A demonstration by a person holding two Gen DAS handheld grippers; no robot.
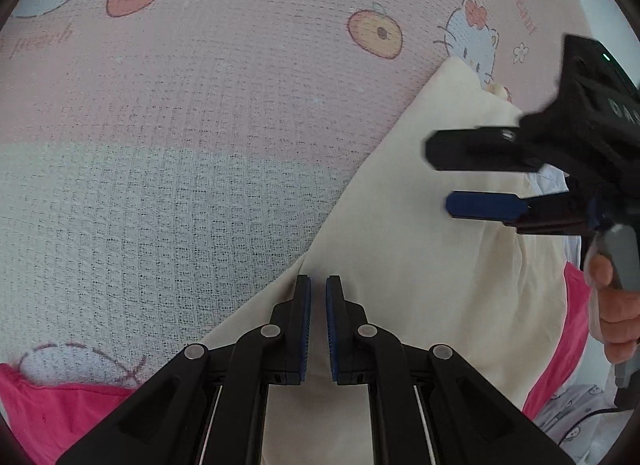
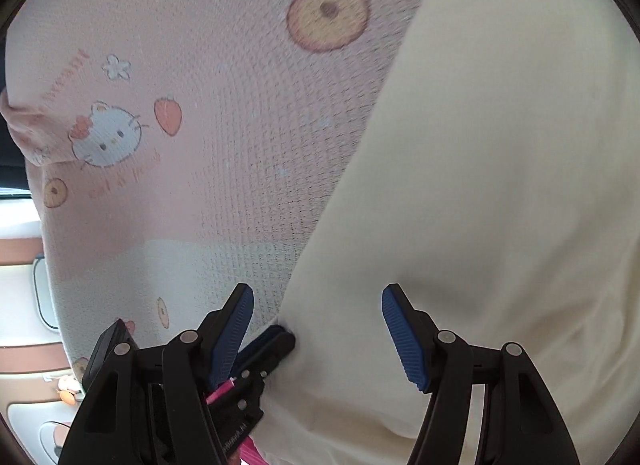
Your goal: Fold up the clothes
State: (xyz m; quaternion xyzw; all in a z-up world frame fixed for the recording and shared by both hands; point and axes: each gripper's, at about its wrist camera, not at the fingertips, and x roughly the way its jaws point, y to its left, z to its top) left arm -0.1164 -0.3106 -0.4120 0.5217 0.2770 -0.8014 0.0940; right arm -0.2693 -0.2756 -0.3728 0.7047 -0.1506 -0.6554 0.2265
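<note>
Our left gripper [image 1: 318, 293] has its jaws pinched shut on the cream garment [image 1: 432, 265] edge; our right gripper [image 2: 318, 325], jaws wide, hovers over that garment, whose length runs diagonally across the pink blanket [image 1: 224, 97].

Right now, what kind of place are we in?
Probably a bedroom: a pink cartoon blanket covers a soft surface like a bed, with a cream garment laid on it for folding.

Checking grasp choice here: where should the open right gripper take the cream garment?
Probably the cream garment along its free left edge, beside the left gripper pinching there. Bring the right gripper from the blanket side: the edge lies thin and straight.
</note>
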